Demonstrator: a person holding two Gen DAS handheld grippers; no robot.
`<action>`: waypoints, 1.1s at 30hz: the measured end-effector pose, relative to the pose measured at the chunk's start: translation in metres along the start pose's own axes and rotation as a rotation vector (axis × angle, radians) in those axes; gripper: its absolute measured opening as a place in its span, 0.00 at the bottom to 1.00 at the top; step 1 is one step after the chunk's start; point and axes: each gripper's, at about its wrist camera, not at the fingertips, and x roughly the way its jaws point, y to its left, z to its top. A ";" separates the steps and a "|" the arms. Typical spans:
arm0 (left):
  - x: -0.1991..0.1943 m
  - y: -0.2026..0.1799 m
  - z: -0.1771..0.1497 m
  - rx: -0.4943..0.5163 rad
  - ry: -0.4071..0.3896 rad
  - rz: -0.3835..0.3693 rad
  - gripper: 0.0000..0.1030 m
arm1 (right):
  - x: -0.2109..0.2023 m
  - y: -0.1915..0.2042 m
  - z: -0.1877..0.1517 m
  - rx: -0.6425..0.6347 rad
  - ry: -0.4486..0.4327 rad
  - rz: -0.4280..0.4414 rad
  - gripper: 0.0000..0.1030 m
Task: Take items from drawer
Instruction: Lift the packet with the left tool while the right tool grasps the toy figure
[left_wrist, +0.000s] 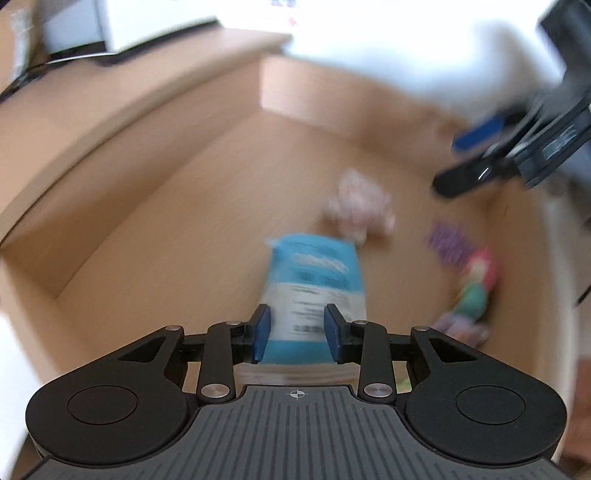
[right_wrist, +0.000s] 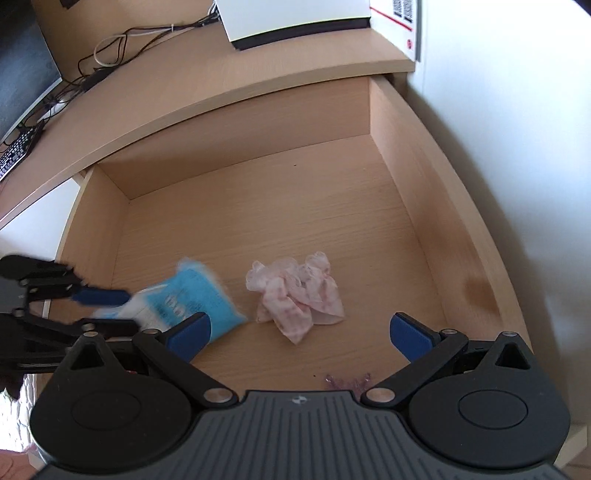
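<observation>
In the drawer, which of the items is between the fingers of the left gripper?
The blue and white packet, gripped at its near end by the left gripper. The crumpled pink cloth lies free beside it, ahead of the open right gripper.

We find the drawer (right_wrist: 402, 155) open from above — its rear half bare, access unobstructed. The surface (right_wrist: 207, 85) overhangs the back wall. Toward the front, a blue packet (right_wrist: 195, 295), crumpled pink cloth (right_wrist: 295, 291) and the left gripper (right_wrist: 110, 308) narrow the passage — side walls confine lateral movement.
</observation>
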 end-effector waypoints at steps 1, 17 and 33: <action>0.009 0.000 0.003 -0.003 0.015 -0.012 0.48 | -0.003 0.002 -0.004 -0.014 -0.012 -0.007 1.00; 0.031 -0.009 0.017 -0.099 0.024 -0.047 0.56 | -0.011 0.010 -0.023 -0.147 -0.074 -0.035 1.00; -0.090 0.077 -0.049 -0.420 -0.268 0.026 0.56 | 0.072 0.155 -0.020 -0.412 0.316 0.328 0.81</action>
